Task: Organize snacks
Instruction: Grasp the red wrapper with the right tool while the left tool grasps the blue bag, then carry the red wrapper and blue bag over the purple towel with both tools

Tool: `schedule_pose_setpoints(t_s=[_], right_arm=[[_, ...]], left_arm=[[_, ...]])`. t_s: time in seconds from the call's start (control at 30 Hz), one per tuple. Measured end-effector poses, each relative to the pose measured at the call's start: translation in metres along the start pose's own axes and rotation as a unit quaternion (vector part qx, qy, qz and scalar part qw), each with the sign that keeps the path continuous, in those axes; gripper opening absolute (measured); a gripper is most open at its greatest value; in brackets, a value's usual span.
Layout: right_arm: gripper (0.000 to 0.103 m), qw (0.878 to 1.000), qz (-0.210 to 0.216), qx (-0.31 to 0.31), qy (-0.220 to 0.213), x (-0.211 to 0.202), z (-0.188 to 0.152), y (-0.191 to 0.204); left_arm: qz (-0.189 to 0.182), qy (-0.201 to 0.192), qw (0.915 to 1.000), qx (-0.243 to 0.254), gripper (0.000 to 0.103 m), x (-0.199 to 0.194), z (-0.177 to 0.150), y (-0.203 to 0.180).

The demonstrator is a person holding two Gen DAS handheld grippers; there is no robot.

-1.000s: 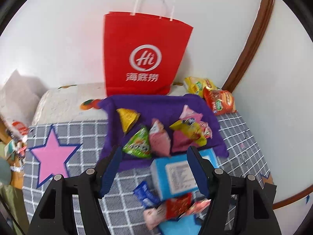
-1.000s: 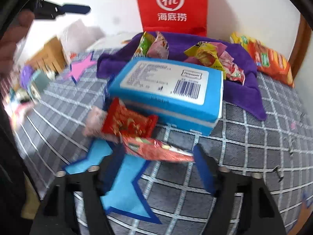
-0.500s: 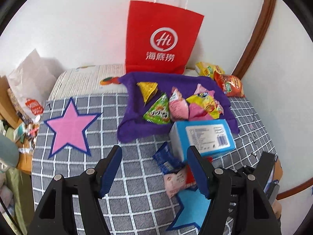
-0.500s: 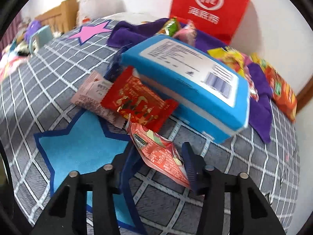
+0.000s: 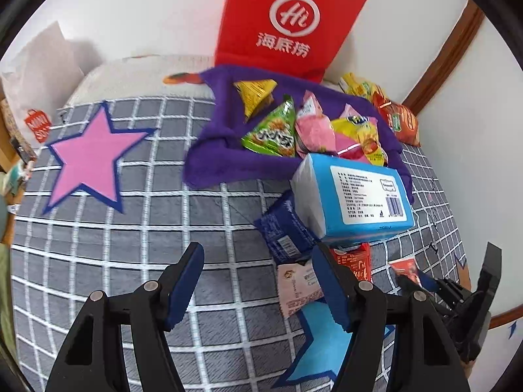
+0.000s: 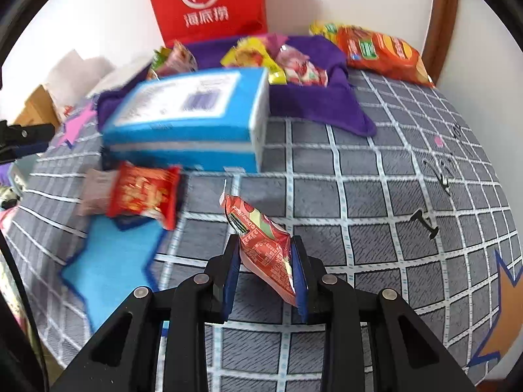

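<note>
Low in the right wrist view, the right claw (image 6: 265,263) is clamped on a red snack packet (image 6: 261,245), lifted off the grey checked cloth (image 6: 376,196). Above it at centre left lies the blue box (image 6: 186,114) with a red wrapper (image 6: 143,194) before it. Meanwhile the left claw (image 5: 258,289) gapes wide, holding nothing, at the bottom of its frame; snacks sit on the purple towel (image 5: 212,163) at upper centre.

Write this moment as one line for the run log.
right gripper: shut on red snack packet | left gripper: open, holds nothing | packet: lifted off checked cloth
</note>
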State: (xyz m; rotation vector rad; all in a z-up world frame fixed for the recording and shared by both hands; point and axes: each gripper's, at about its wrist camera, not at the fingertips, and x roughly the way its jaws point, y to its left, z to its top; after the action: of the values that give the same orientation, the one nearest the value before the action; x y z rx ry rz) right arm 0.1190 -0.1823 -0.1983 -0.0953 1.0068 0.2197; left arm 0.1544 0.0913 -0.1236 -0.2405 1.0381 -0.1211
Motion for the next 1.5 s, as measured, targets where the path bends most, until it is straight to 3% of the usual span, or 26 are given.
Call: schedule_pose_setpoints(t_s=[0.37,0.67,0.87,1.07,1.13,1.17,1.27,1.33,1.5], right_arm=[[0.035,0.998,0.010,0.006,-0.059,0.007,-0.004,-0.008],[0.036,0.998,0.011,0.010,-0.068,0.010,-0.003,-0.009],[0.037,0.997,0.025,0.023,-0.070,0.011,0.000,-0.015],[0.037,0.996,0.039,0.034,-0.073,0.011,0.000,-0.018],[0.037,0.996,0.042,0.037,-0.073,0.011,0.000,-0.019],[0.037,0.996,0.043,0.038,-0.073,0.011,0.000,-0.019],[0.037,0.996,0.041,0.037,-0.073,0.011,0.000,-0.018],[0.037,0.996,0.034,0.033,-0.072,0.011,0.000,-0.016],[0.037,0.997,0.020,0.022,-0.070,0.012,0.001,-0.012]], left_arm=[[-0.015,0.012,0.9971,0.074,0.067,0.036,-0.002,-0.010],[-0.003,0.039,0.9876,0.152,0.067,0.065,-0.005,-0.021],[0.020,0.035,0.9775,0.207,0.067,0.082,-0.002,-0.037],[0.012,0.020,0.9690,0.246,0.068,0.086,-0.002,-0.044],[0.005,0.018,0.9679,0.250,0.064,0.084,-0.002,-0.044],[-0.003,0.022,0.9684,0.248,0.055,0.084,-0.002,-0.044],[-0.015,0.019,0.9699,0.242,0.050,0.079,-0.004,-0.043],[-0.027,0.023,0.9716,0.234,0.039,0.077,-0.005,-0.042],[-0.045,0.021,0.9756,0.214,0.039,0.068,-0.009,-0.037]])
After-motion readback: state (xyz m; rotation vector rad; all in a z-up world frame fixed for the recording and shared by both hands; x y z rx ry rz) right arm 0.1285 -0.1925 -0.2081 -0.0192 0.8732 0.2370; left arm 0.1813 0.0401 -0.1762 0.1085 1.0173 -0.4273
